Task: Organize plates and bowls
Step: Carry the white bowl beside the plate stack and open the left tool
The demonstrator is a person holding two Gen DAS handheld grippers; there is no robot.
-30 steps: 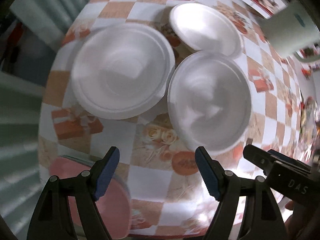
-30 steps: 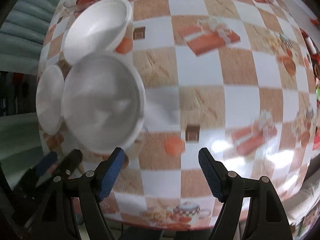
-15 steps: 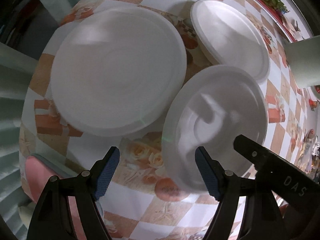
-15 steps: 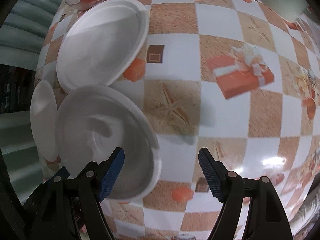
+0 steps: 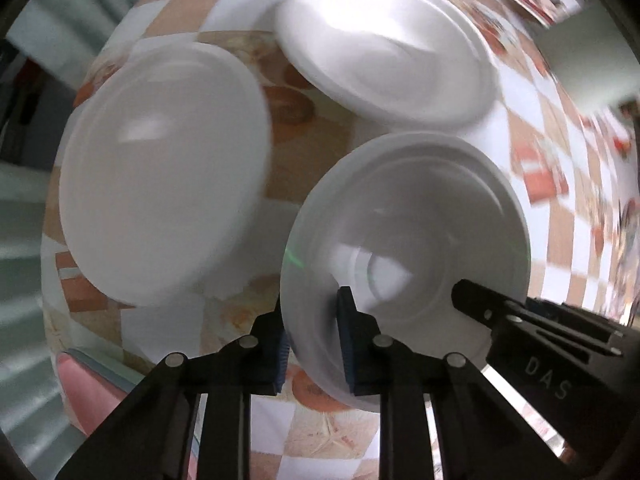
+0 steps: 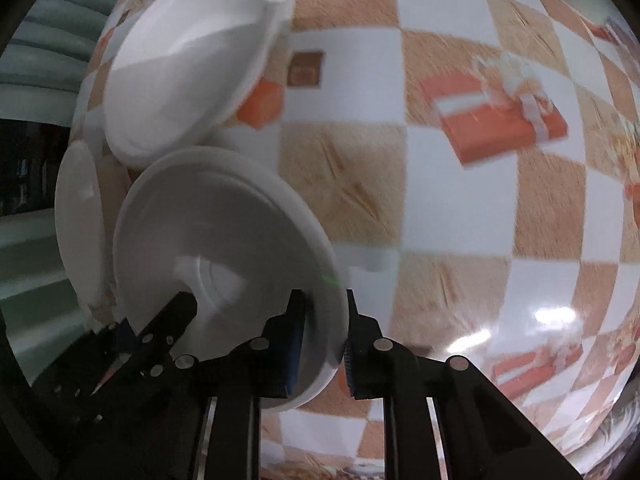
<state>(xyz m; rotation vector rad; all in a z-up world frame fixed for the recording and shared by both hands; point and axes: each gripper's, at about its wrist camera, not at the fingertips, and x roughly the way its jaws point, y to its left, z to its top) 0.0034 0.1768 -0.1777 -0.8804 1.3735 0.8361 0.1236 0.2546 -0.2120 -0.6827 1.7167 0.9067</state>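
Observation:
A white foam bowl (image 5: 420, 216) sits nearest, also seen in the right wrist view (image 6: 224, 240). My left gripper (image 5: 312, 344) is shut on its left rim, one pad inside and one outside. My right gripper (image 6: 322, 344) is shut on its right rim in the same way. A large white plate (image 5: 160, 200) lies to the left, seen edge-on in the right wrist view (image 6: 76, 224). Another white foam bowl (image 5: 384, 52) lies behind, and shows in the right wrist view (image 6: 188, 60).
The table wears a checkered orange and white cloth (image 6: 460, 200) with gift-box prints. A pink plate (image 5: 92, 392) lies at the near left edge. A pale container (image 5: 588, 52) stands at the far right.
Both grippers have closed from wide open onto opposite rims of the nearest bowl. Both cameras have moved closer to it.

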